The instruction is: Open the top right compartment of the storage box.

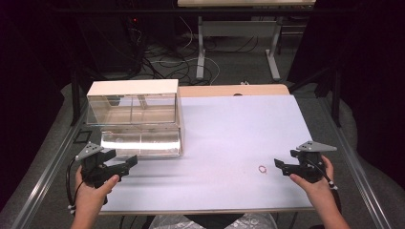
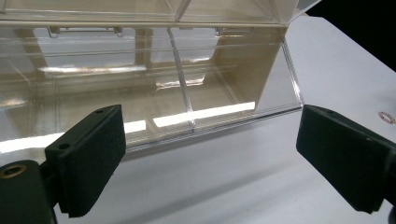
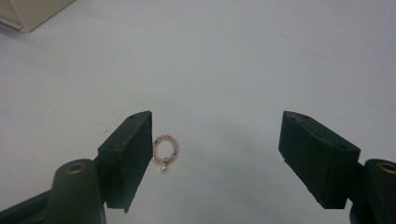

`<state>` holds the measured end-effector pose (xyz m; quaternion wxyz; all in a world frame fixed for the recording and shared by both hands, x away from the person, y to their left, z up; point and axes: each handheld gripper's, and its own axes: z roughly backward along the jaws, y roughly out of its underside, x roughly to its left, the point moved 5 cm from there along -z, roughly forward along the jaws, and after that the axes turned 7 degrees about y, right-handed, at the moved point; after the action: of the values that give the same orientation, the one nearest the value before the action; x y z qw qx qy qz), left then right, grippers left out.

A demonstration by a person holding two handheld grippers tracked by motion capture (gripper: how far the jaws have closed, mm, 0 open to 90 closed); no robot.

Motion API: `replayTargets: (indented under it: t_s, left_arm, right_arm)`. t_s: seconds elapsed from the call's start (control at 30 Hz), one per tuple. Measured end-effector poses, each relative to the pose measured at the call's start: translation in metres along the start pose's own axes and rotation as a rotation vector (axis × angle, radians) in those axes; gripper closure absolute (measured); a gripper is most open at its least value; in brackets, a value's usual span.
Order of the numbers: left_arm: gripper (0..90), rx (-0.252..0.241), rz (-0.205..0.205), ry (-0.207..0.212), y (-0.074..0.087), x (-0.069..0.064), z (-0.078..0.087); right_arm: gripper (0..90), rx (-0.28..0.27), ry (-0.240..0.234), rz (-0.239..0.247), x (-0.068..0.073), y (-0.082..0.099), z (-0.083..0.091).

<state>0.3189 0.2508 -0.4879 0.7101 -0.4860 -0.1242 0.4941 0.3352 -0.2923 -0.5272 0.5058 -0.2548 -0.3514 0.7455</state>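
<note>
From the high view, the pale worktop carries a clear plastic organiser box at its far left, its lid raised and showing cream on top; the left tongs sit just before the box's front wall, held in the person's left hand, jaws spread with nothing between them; a small pink beaded ring lies flat on the worktop near the right front, well apart from the box; the right tongs point toward it from the right, just beside it, held in the right hand, jaws apart.

In the left gripper view, the left tongs stand wide open over bare worktop; the organiser box lies straight ahead, near the jaw tips, its clear dividers marking separate compartments; the beaded ring shows as a tiny loop at the far right edge, well apart from the box.

In the right gripper view, the right tongs are spread wide and grip nothing; the beaded ring, pink beads with gold spacers and a small pale drop, lies on the worktop between the jaws, right against the inner face of the jaw on the picture's left; whether it touches that pad cannot be told; a corner of the box shows at top left.
</note>
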Motion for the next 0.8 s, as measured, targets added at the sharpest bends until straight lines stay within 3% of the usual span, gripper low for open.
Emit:
replayTargets:
  t_s: [0.23,0.27,0.37,0.53,0.8]
  left_arm:
    - [8.4,0.017,-0.038,-0.023,-0.005,-0.002,0.005]
    - [8.4,0.019,-0.043,-0.029,-0.006,-0.003,0.005]
    - [8.7,0.029,-0.055,-0.036,-0.009,-0.003,0.006]
    - [13.3,0.040,-0.076,-0.049,-0.014,-0.006,0.007]
    - [15.8,0.044,-0.080,-0.039,-0.026,-0.007,0.010]
  right_arm:
    - [28.0,0.033,0.002,0.003,0.001,0.001,0.005]
    - [28.4,0.064,-0.001,0.006,0.001,0.002,0.008]
    - [29.5,0.075,-0.016,-0.009,0.001,0.003,0.006]
    - [30.3,0.143,-0.033,-0.015,0.002,0.009,0.004]
    - [31.6,0.216,-0.056,-0.060,0.005,0.014,0.001]
